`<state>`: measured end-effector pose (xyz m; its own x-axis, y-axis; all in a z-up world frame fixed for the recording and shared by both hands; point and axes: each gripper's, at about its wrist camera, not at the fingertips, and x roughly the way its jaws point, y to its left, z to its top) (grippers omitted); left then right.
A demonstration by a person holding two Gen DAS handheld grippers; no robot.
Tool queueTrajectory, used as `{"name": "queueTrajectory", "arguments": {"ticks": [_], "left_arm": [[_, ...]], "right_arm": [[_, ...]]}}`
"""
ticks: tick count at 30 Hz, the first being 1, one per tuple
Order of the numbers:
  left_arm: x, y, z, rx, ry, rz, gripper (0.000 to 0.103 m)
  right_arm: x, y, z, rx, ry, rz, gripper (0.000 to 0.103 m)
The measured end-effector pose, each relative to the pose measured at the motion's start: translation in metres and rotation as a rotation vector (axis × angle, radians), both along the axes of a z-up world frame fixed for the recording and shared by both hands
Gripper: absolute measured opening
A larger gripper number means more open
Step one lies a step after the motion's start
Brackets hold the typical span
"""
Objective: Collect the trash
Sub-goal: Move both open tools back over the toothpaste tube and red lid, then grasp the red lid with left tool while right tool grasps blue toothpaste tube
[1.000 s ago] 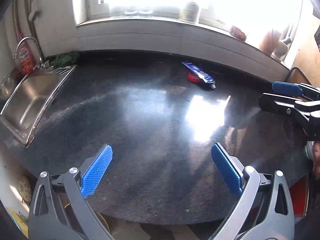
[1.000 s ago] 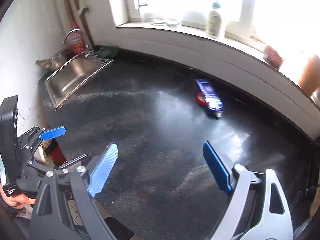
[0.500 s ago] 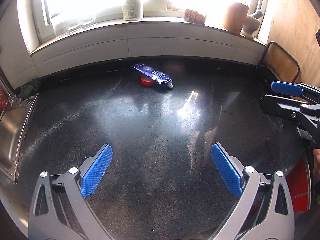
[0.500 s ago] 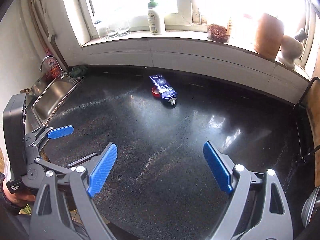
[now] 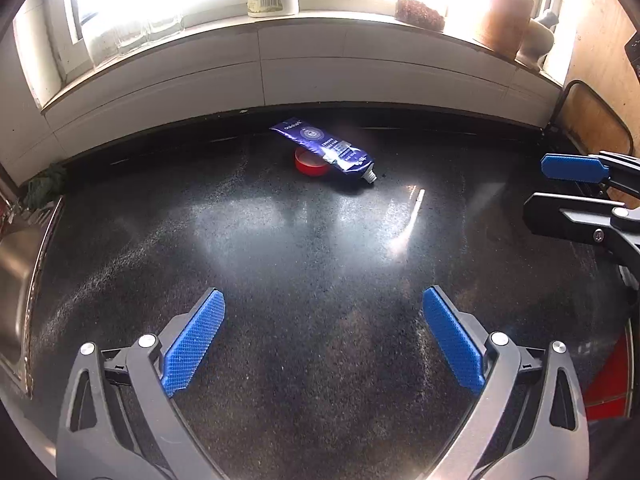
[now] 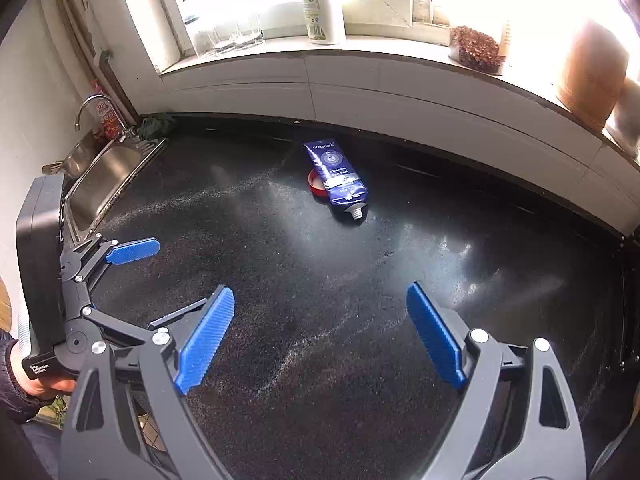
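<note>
A blue toothpaste tube (image 5: 326,149) with no cap lies on the dark countertop (image 5: 304,248) near the back wall, resting across a red lid (image 5: 309,164). Both also show in the right wrist view: the tube (image 6: 336,178) and the lid (image 6: 316,185). My left gripper (image 5: 322,336) is open and empty, well short of the tube. My right gripper (image 6: 320,328) is open and empty, also short of the tube. The right gripper shows at the right edge of the left wrist view (image 5: 576,188); the left gripper shows at the left of the right wrist view (image 6: 132,280).
A steel sink (image 6: 104,184) with a tap (image 6: 90,110) sits at the left end of the counter, a green cloth (image 6: 154,126) beside it. The windowsill holds a white bottle (image 6: 322,4), glasses (image 6: 232,36), a jar (image 6: 476,48) and a brown pot (image 6: 592,64).
Both views have swung right and moved closer to the counter's back; the tube and lid now sit more central and larger. Both grippers stay open.
</note>
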<state>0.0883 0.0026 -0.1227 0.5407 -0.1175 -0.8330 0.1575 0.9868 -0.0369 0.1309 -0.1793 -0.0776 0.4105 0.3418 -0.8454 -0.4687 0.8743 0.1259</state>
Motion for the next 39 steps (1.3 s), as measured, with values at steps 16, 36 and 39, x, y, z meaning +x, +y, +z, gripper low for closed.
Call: {"name": "queueTrajectory", "arguments": {"ticks": [16, 36, 39], "left_arm": [[0.155, 0.007, -0.096, 0.043, 0.044, -0.180, 0.096], [0.220, -0.021, -0.105, 0.022, -0.063, -0.345, 0.070], [0.223, -0.024, -0.103, 0.029, -0.060, -0.335, 0.049]], "right_arm": [[0.164, 0.066, -0.117, -0.092, 0.161, 0.166, 0.077], [0.181, 0.043, -0.099, -0.037, 0.136, 0.219, 0.053], [0.174, 0.033, -0.091, -0.034, 0.126, 0.196, 0.053]]}}
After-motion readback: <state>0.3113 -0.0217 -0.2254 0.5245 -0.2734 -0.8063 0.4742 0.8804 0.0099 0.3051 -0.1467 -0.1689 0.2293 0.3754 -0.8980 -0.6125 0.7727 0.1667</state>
